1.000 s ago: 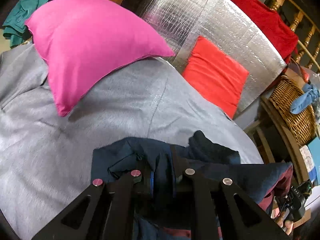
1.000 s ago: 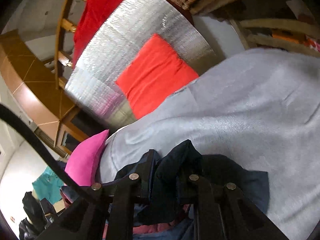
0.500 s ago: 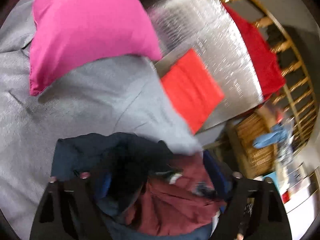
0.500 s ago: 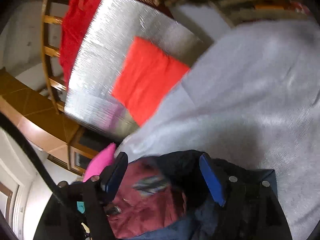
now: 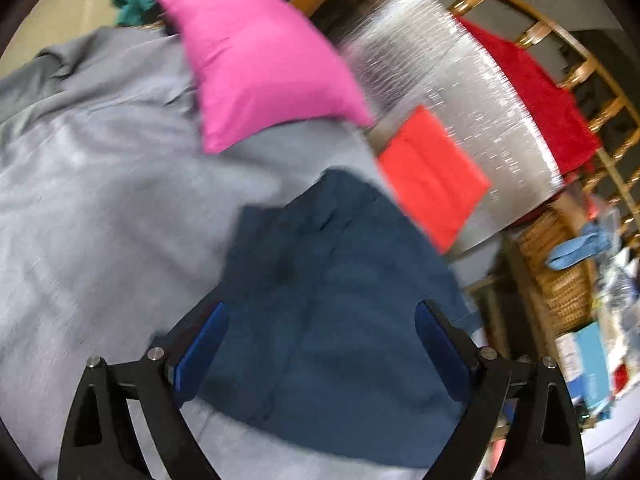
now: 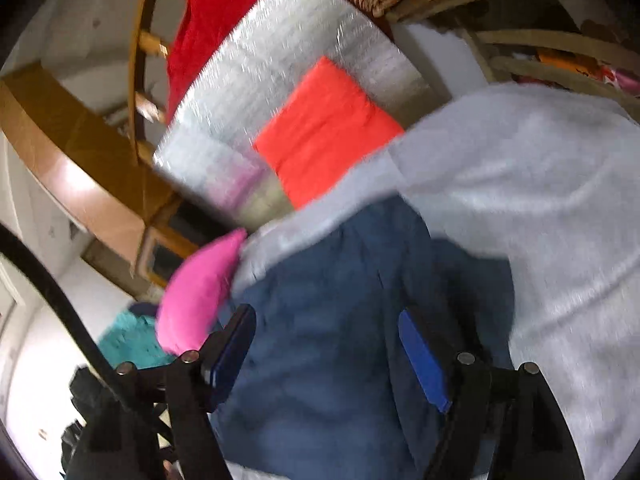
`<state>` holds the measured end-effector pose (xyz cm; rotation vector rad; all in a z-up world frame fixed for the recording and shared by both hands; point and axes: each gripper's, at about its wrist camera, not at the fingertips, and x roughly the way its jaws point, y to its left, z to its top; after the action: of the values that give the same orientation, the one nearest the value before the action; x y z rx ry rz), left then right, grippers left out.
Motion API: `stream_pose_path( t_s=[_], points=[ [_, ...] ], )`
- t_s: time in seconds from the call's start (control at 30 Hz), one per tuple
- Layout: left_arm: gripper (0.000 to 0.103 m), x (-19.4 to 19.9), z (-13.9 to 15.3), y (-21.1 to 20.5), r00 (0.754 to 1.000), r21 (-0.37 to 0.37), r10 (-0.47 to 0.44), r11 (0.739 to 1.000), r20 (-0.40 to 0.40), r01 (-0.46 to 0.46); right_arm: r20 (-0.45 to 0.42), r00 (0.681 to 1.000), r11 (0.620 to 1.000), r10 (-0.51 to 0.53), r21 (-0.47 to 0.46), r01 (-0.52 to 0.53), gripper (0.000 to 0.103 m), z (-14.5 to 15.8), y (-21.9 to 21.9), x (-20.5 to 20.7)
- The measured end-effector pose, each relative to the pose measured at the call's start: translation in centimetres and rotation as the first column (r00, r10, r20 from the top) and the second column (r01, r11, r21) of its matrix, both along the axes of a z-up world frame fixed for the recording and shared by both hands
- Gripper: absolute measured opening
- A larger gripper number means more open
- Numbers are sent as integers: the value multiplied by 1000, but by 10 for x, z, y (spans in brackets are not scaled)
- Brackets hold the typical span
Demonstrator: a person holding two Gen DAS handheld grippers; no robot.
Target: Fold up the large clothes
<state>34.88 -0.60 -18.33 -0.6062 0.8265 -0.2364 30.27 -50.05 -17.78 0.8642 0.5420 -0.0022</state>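
A dark navy garment (image 5: 332,300) lies folded flat on the grey bed cover (image 5: 100,208). My left gripper (image 5: 320,336) is open above its near edge, holding nothing, the blue pads spread to either side of the cloth. In the right wrist view the same navy garment (image 6: 332,352) lies on the grey cover (image 6: 540,200). My right gripper (image 6: 328,344) is open above it and holds nothing.
A pink pillow (image 5: 256,64) lies beyond the garment. A red cushion (image 5: 432,176) leans on a silver foil panel (image 5: 452,72) at the bed's far edge. A wicker basket (image 5: 560,272) and wooden railing stand to the right. Teal cloth (image 6: 128,340) lies past the pillow.
Both grippers were shut on bunched navy cloth a second ago. They have opened and let go, and the garment now lies flat on the cover. Both views are blurred by motion.
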Motion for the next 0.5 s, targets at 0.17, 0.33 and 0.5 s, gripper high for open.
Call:
stream_pose_path(
  t_s=[0.17, 0.33, 0.5],
  points=[
    [94, -1, -11, -8, 997, 229, 56, 973, -55, -42, -38, 997, 998, 67, -8, -68, 63, -2, 24, 24],
    [94, 20, -31, -7, 982, 421, 131, 905, -135, -62, -139, 982, 987, 129, -74, -141, 63, -1, 65, 100],
    [94, 35, -40, -1, 975, 435, 109, 900, -192, -15, -346, 930, 984, 120, -86, -159, 63, -36, 79, 194]
  ],
)
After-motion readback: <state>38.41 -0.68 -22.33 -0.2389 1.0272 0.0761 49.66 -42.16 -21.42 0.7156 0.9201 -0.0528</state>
